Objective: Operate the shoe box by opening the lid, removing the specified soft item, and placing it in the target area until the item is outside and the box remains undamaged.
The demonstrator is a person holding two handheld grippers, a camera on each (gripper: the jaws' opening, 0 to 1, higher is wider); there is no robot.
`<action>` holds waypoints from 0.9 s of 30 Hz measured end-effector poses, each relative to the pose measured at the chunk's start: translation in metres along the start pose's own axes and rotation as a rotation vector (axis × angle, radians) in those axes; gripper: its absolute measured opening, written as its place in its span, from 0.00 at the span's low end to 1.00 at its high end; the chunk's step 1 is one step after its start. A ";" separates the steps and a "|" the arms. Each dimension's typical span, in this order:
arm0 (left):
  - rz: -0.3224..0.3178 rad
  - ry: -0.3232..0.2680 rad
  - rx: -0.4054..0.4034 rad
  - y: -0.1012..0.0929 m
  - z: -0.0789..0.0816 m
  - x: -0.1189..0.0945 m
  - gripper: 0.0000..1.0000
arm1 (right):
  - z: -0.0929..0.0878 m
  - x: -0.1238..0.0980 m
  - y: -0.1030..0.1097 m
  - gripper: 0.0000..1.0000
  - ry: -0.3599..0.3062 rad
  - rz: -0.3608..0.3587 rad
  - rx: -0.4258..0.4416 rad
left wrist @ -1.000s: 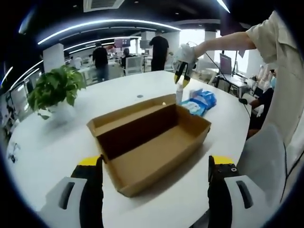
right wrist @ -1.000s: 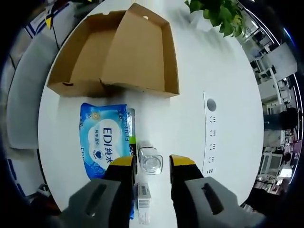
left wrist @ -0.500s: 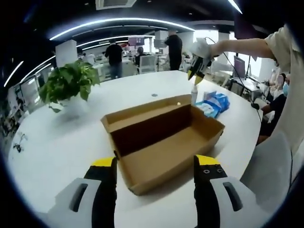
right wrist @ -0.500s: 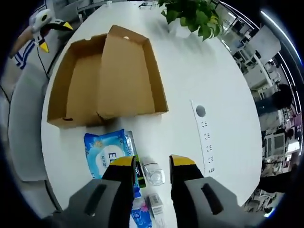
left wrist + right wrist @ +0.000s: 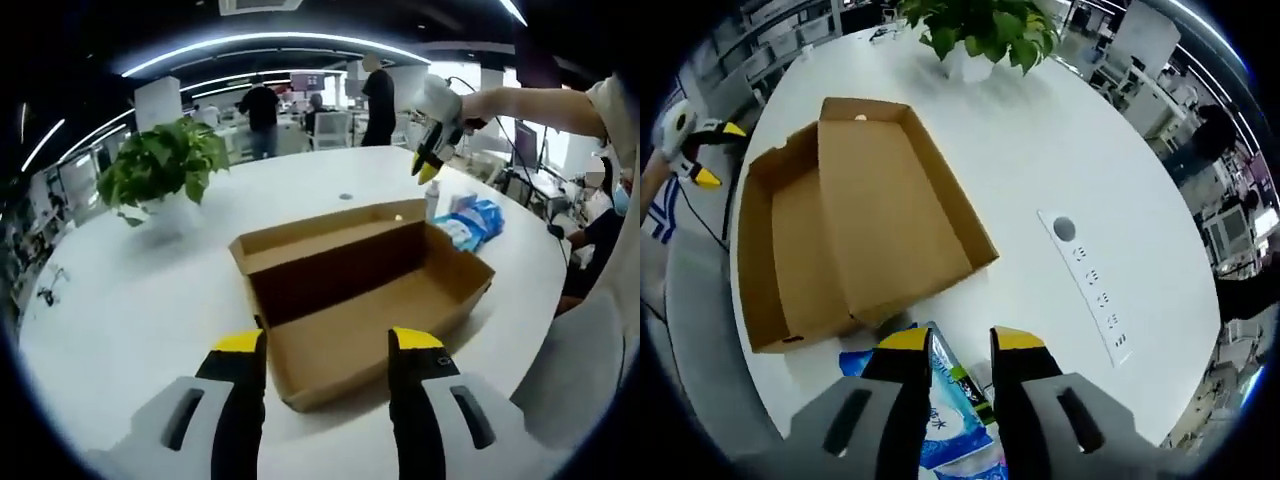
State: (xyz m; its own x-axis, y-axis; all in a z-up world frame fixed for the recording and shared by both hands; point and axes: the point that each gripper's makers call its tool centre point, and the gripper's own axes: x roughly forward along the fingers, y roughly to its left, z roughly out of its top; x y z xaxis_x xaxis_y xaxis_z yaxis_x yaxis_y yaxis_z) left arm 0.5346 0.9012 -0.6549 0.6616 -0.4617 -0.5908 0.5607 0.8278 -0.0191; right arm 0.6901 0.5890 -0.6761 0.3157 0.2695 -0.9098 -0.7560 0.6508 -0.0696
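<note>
While the person leans over the round white surface (image 5: 120, 300), the shoe box (image 5: 365, 290) lies open near its middle, cardboard brown, with the lid (image 5: 885, 210) folded back flat beside the tray. In the left gripper view the tray looks bare inside. The left gripper (image 5: 325, 350) hangs low in front of the box's near corner, its 2 yellow-tipped fingers (image 5: 240, 345) spread apart with nothing between them. The same gripper appears in the right gripper view as a small white and yellow shape (image 5: 695, 150) off the surface's edge, beyond the box.

On the far side of the box, toward the surface's edge by the person, a blue wipes pack (image 5: 475, 220) lies on the white top, just beside the box wall. A small clear bottle (image 5: 432, 200) stands next to it. The right gripper (image 5: 432, 160) hovers above the bottle in the left gripper view; in its own view its fingers (image 5: 905, 345) are parted, poised over the blue pack (image 5: 945, 410) and gripping nothing.

A potted plant (image 5: 160, 170) stands toward the far edge, well apart from the box. A strip of sockets (image 5: 1095, 285) is set into the surface beside a round port. People stand at desks in the office behind.
</note>
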 end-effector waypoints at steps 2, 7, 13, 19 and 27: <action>0.016 0.004 -0.028 0.004 -0.003 0.001 0.45 | 0.006 0.003 -0.003 0.20 -0.025 -0.015 0.043; 0.035 0.025 -0.078 0.012 -0.015 0.004 0.41 | 0.018 0.011 -0.015 0.19 -0.080 -0.076 0.127; 0.067 0.050 -0.118 0.021 -0.027 0.008 0.35 | 0.020 0.028 -0.016 0.19 -0.101 -0.082 0.234; 0.114 0.070 -0.203 0.034 -0.038 0.011 0.16 | 0.018 0.044 -0.010 0.18 -0.113 -0.056 0.345; 0.129 0.108 -0.227 0.040 -0.050 0.018 0.21 | 0.015 0.062 -0.002 0.17 -0.097 -0.058 0.375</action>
State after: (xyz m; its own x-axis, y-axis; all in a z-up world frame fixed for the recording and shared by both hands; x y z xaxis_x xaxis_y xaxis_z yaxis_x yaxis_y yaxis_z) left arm 0.5443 0.9416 -0.7064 0.6564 -0.3214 -0.6825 0.3417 0.9332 -0.1109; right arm 0.7200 0.6148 -0.7264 0.4181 0.2782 -0.8648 -0.4786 0.8766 0.0506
